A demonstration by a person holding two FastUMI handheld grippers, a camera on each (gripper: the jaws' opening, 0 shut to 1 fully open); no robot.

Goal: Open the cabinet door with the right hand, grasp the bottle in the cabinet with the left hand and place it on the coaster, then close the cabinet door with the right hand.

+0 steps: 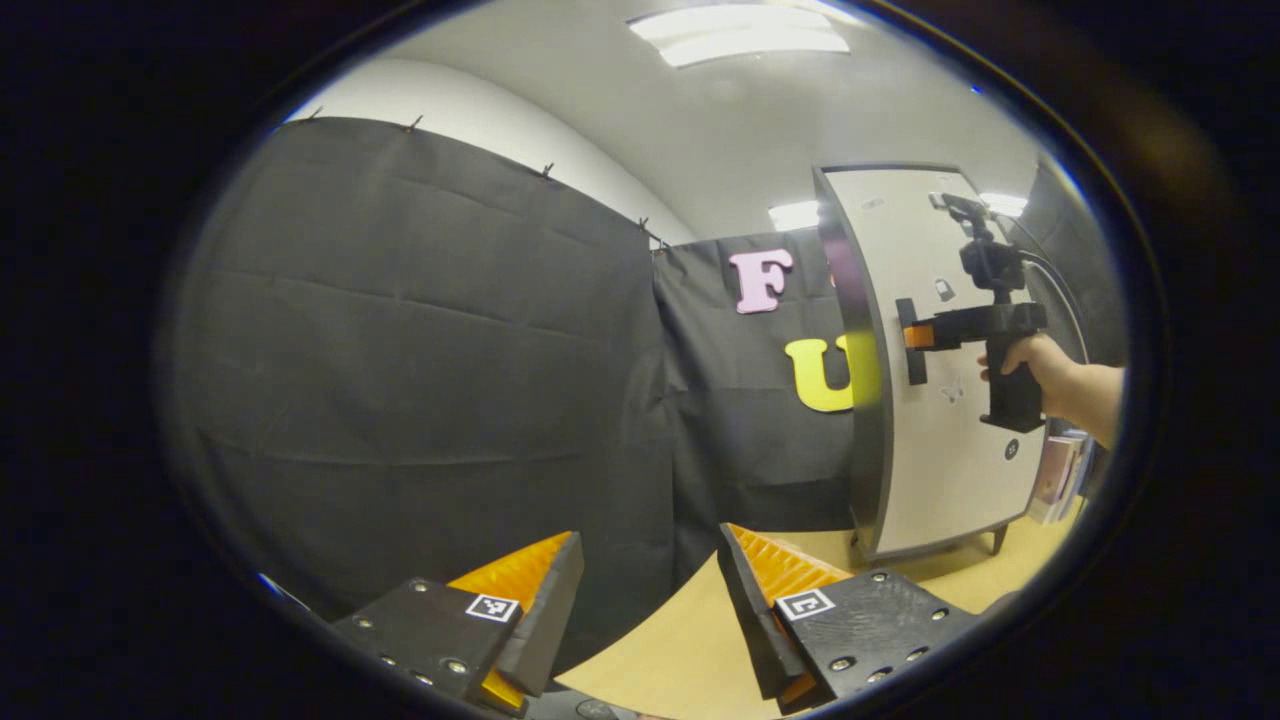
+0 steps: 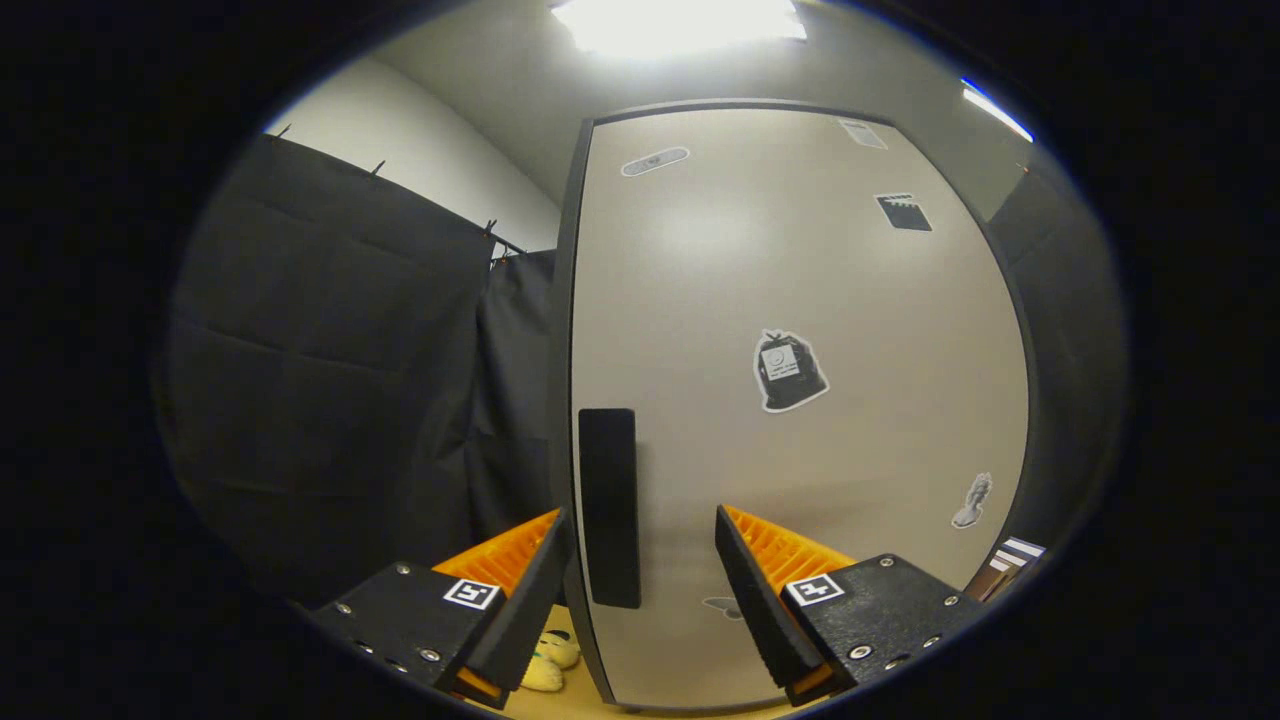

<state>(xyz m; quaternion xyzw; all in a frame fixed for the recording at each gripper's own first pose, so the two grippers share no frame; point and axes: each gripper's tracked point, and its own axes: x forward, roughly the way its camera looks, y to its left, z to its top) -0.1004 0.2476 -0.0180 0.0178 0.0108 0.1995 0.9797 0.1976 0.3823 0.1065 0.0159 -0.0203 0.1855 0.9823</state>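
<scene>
While the cabinet door (image 2: 800, 400) stands shut, the right gripper (image 2: 640, 570) faces it squarely with its 2 tongs apart, the black handle (image 2: 609, 505) showing between them at about 6 o'clock in the right gripper view. Whether either finger touches the handle cannot be told; a gap shows on both sides. In the left gripper view the door (image 1: 950, 420) sits at 3 o'clock, where a hand (image 1: 1030, 360) holds the right gripper (image 1: 915, 340) up at the handle.

That door looks like a stiff, flat panel, probably light on its hinges, and its smooth face offers no purchase, so the handle, a narrow upright bar near the door's left edge, is the place to take hold, fingers closing across its width. I judge a firm pinch is needed, since the bar's plain surface could slip under a sideways pull.

Held low over the tan table (image 1: 690, 640), the left gripper (image 1: 650, 610) has its tongs apart and empty.

Behind the closed door the bottle is hidden, and the coaster's place cannot be made out. Something small and yellowish (image 2: 545, 665) lies by the door's foot, too cut off to identify.
</scene>
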